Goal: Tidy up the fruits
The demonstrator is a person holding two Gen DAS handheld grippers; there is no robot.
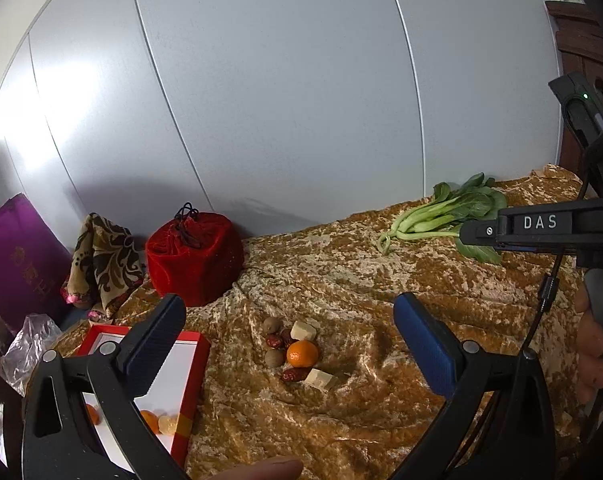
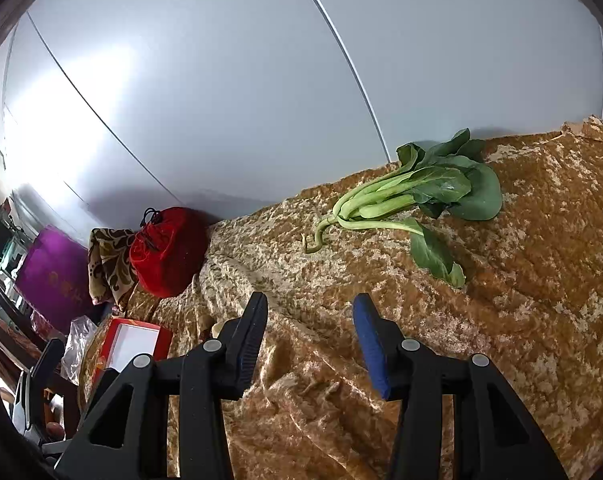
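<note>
While the left gripper [image 1: 289,340] hovered above the gold cloth [image 1: 361,280], its blue-padded fingers [image 1: 425,348] stood wide apart with nothing between them. Beyond the fingers, a small pile lay on the cloth: one orange [image 1: 302,353], two brown round fruits [image 1: 272,325], several red dates [image 1: 274,341] and two pale chunks [image 1: 320,379]. The items touched or nearly touched one another. The pile ran roughly away from the camera, from the nearer chunk to the farther brown fruit. The nearer chunk lay with its long axis running left to right, tilted slightly.

To the left of the pile, a red box [image 1: 189,392] with a white lining sat on the cloth, its long axis running toward the camera. Orange pieces [image 1: 151,420] lay in its near end, partly hidden by the left finger.

The right gripper [image 2: 309,340] was held over bare cloth, its fingers parted and empty. Ahead of it lay the greens [image 2: 405,196], stems pointing left toward a red pouch [image 2: 167,250], leaves pointing right. The pouch stood against the wall [image 2: 221,80], beside a patterned cloth [image 2: 107,264] and a purple box [image 2: 55,276].

In the left view, the right gripper's body entered from the right edge, in front of the greens.
</note>
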